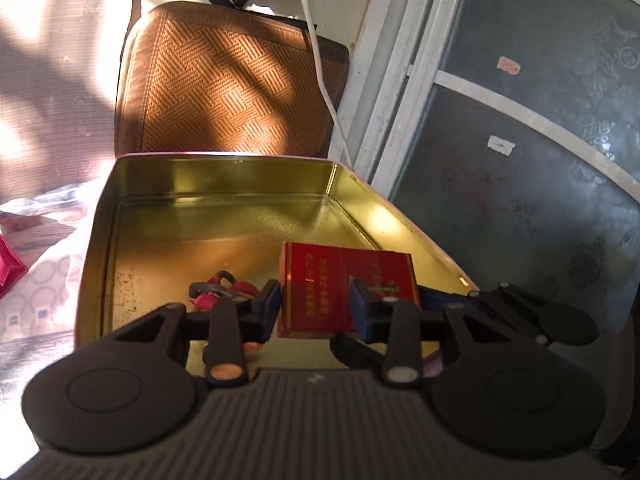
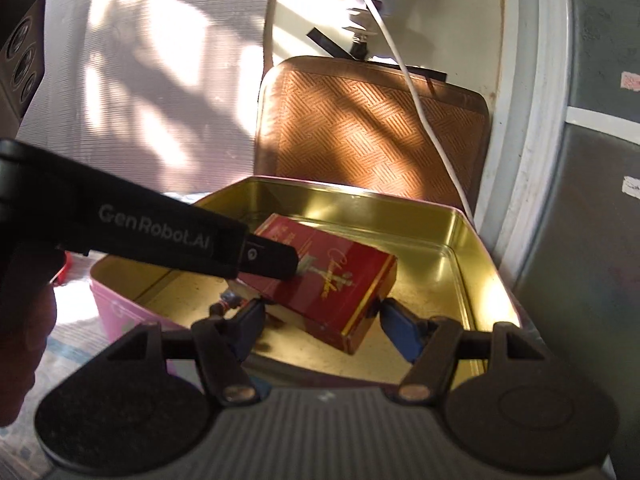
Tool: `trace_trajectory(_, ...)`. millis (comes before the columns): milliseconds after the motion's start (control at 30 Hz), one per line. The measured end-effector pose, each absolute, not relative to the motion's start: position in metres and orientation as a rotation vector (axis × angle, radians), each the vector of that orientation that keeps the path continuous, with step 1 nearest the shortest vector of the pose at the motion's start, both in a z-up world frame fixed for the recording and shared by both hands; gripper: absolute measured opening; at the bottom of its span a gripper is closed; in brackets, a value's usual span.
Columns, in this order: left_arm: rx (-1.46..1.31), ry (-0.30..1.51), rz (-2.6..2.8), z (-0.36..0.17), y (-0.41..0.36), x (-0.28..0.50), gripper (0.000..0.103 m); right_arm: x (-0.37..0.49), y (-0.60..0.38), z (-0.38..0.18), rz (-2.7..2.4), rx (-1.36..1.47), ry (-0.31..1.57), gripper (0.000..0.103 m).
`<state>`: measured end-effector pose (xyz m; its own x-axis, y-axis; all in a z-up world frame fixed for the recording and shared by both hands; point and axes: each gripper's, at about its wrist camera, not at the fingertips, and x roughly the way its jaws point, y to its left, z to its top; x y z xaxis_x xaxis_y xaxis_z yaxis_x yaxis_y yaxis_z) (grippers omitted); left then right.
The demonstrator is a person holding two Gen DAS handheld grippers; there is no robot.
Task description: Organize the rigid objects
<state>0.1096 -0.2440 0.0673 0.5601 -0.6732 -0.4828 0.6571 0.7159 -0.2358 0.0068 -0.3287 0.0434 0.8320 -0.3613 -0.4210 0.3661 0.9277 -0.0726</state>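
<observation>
Tongs of the right hand (image 2: 319,307) stand apart, one blue pad on either side of the near corner of the red box (image 2: 340,280), and neither pad can be seen pressing on it. That box lies flat inside the open gold tin (image 2: 460,240), its long axis running in the right wrist view from this near corner away to the upper left. It sits straight ahead of the right tongs and is nearer to them at this end. The left tongs (image 1: 316,300) are partly apart over the box's far end. One pad is against the box's edge and the other crosses its face, so I cannot tell whether they grip it. Judging by this, a grasp across the narrow width suits either hand. Just left of the box, on the tin's floor, lies a small red and dark clip (image 1: 224,288). Behind the tin its woven-patterned lid (image 1: 224,92) stands upright, with a white cable (image 1: 320,64) hanging across it.
</observation>
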Motion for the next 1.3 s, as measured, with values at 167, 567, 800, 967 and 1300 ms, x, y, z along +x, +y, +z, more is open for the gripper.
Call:
trace_trajectory(167, -0.039, 0.567, -0.721, 0.070, -0.229, 0.112, 0.043, 0.000, -0.337, 0.037, -0.424, 0.055, 0.416, 0.079)
trace_trajectory(567, -0.081, 0.450, -0.422, 0.074, -0.050, 0.060, 0.050, -0.027, -0.276, 0.078, -0.351, 0.100, 0.110, 0.065)
trace_trajectory(800, -0.121, 0.524, -0.119, 0.036, 0.059, 0.050, 0.049, -0.009, -0.215, 0.103, -0.166, 0.128, -0.037, 0.103)
trace_trajectory(967, -0.129, 0.522, 0.023, 0.022, 0.113, 0.046, 0.048, 0.029, -0.168, 0.104, -0.006, 0.084, 0.068, 0.103)
trace_trajectory(1300, -0.323, 0.524, 0.028, 0.004, 0.155, 0.042, 0.047, 0.126, -0.059, 0.036, 0.196, -0.173, 0.479, 0.103)
